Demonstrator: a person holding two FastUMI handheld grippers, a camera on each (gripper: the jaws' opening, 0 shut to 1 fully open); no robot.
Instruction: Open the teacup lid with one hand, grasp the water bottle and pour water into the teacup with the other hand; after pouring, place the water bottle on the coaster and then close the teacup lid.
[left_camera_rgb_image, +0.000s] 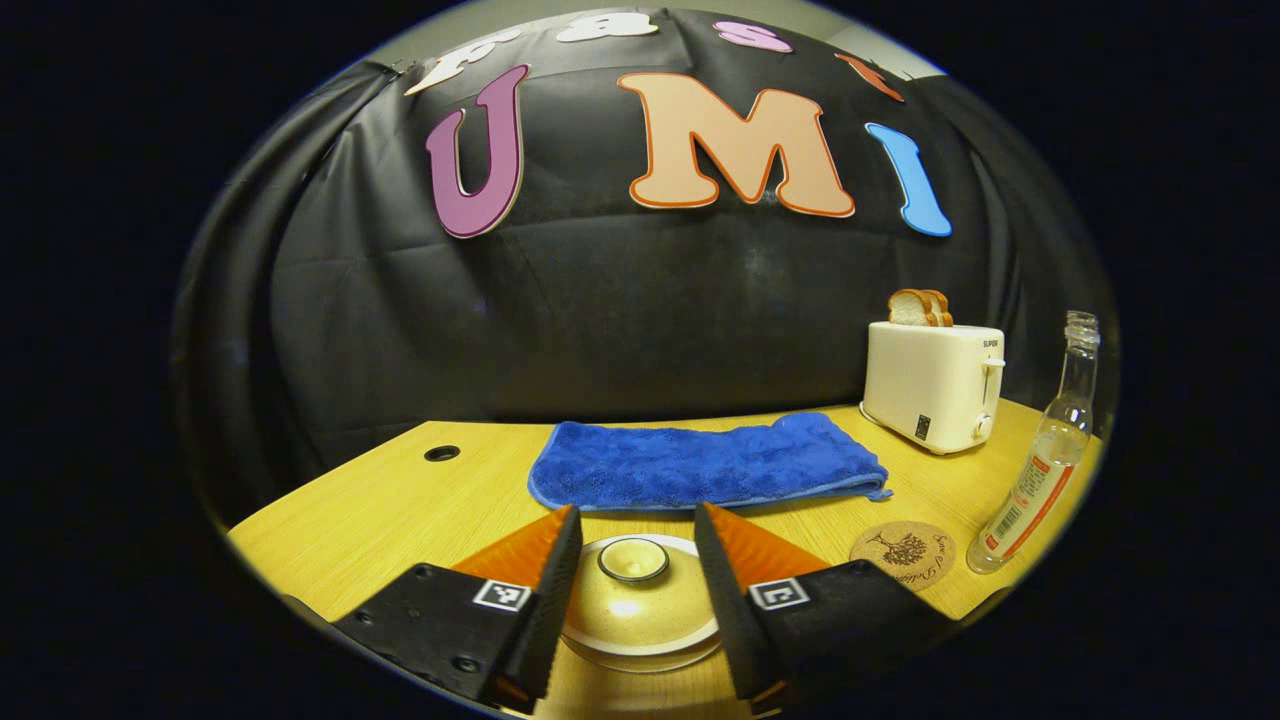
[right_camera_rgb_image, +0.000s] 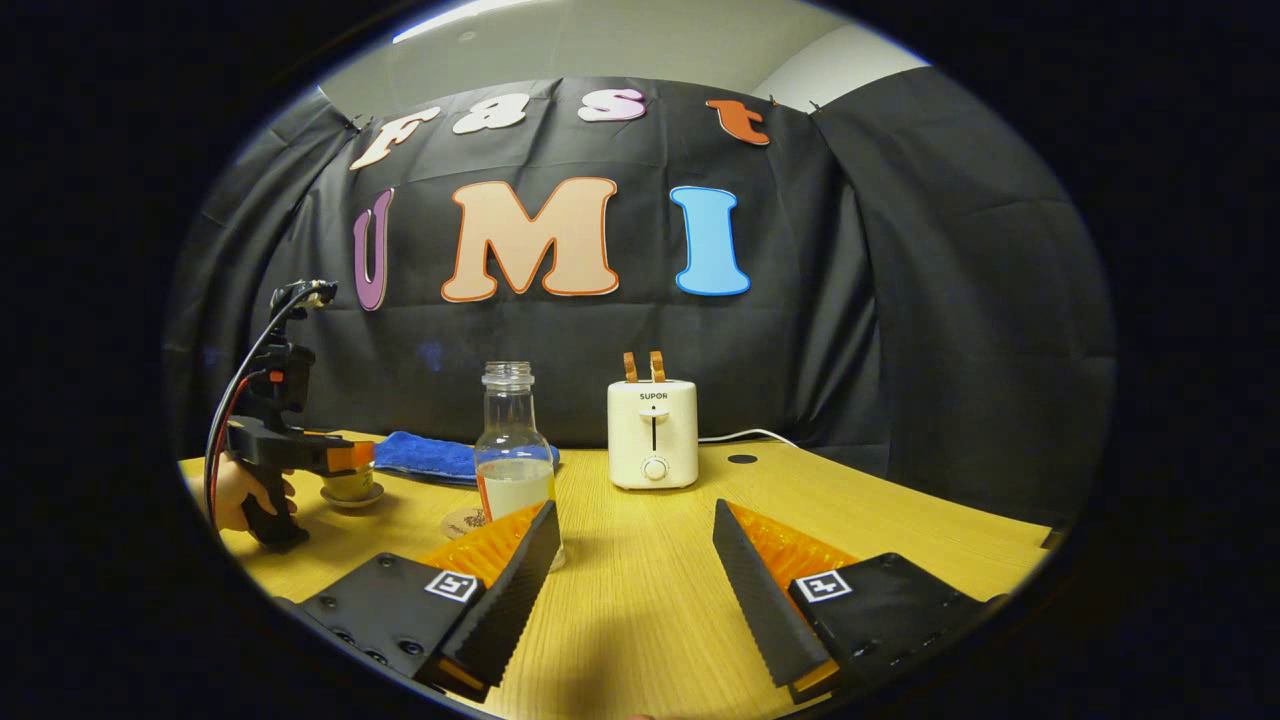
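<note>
The round cream ceramic teacup lid (left_camera_rgb_image: 640, 600) sits on its cup at the near edge of the wooden desk (left_camera_rgb_image: 400, 500); it looks hard, glossy and breakable, best pinched by its small central knob (left_camera_rgb_image: 633, 559). The left tool (left_camera_rgb_image: 637, 590) straddles that knob, fingers apart, apparently not touching. The clear glass water bottle (right_camera_rgb_image: 512, 445), likely slippery, stands just left of the open, empty right tool (right_camera_rgb_image: 635, 580).

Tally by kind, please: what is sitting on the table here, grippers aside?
Lidded teacup: 1
Water bottle: 1
Coaster: 1
Toaster: 1
Blue towel: 1
Total: 5
</note>
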